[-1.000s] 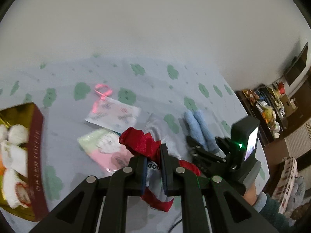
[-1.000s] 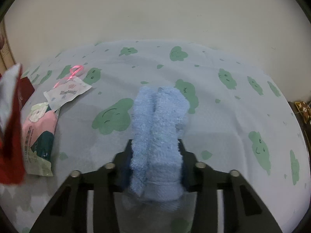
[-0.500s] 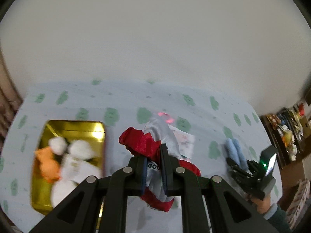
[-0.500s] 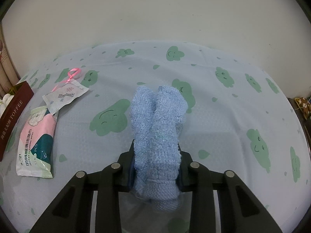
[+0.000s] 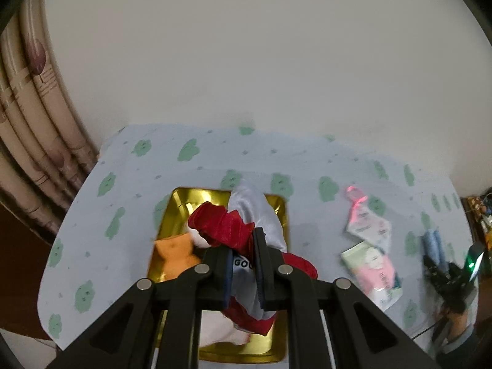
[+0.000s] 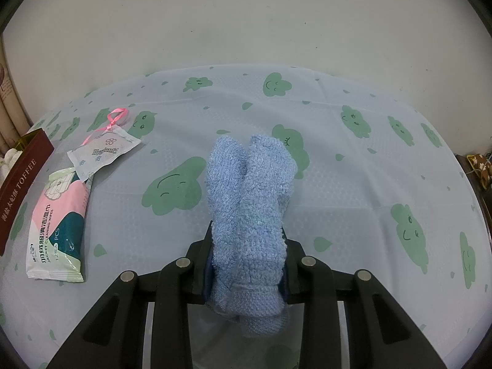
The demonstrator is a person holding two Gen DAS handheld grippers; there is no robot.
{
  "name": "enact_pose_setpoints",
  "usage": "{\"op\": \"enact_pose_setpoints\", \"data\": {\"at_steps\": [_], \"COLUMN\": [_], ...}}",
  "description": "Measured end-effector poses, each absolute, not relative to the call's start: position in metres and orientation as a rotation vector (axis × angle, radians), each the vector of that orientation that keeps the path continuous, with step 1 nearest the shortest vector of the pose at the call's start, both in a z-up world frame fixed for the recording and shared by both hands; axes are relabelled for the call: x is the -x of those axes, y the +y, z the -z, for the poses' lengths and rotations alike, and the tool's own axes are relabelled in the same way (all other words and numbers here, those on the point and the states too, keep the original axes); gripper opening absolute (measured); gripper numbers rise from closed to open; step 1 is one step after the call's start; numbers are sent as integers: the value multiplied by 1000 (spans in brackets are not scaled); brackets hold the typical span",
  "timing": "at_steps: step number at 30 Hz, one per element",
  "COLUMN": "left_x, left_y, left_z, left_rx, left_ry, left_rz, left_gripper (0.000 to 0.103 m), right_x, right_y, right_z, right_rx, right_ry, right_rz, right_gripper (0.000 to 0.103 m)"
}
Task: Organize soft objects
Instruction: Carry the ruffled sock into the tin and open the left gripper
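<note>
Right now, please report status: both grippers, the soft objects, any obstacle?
Left gripper shut on red-and-white satin cloth, above gold tin. Right gripper shut on blue terry socks. Tin partly full; no obstacle seen.

The left gripper has carried the red-and-white pouch over the gold tin.
</note>
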State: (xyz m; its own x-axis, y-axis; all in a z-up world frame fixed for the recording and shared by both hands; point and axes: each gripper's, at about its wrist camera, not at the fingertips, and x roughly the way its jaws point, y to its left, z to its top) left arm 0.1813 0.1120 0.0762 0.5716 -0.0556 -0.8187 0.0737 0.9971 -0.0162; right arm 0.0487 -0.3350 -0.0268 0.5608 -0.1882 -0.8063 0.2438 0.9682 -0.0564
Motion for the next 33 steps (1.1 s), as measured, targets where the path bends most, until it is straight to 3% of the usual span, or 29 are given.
{"op": "enact_pose_setpoints", "data": {"at_steps": [17, 33], "left_x": [-183, -184], "left_y": [158, 150], "left_z": [-25, -6], "left_rx": [-197, -302], "left_ry": [1100, 1094], "left_rz": [72, 90], "left_gripper": [12, 14], "right_x": [-49, -49], "right_y": [-334, -333], "right_z": [27, 27], "right_rx": [-61, -59], "right_ry": [943, 944], "right_rz": [256, 257], "right_gripper": [32, 33]}}
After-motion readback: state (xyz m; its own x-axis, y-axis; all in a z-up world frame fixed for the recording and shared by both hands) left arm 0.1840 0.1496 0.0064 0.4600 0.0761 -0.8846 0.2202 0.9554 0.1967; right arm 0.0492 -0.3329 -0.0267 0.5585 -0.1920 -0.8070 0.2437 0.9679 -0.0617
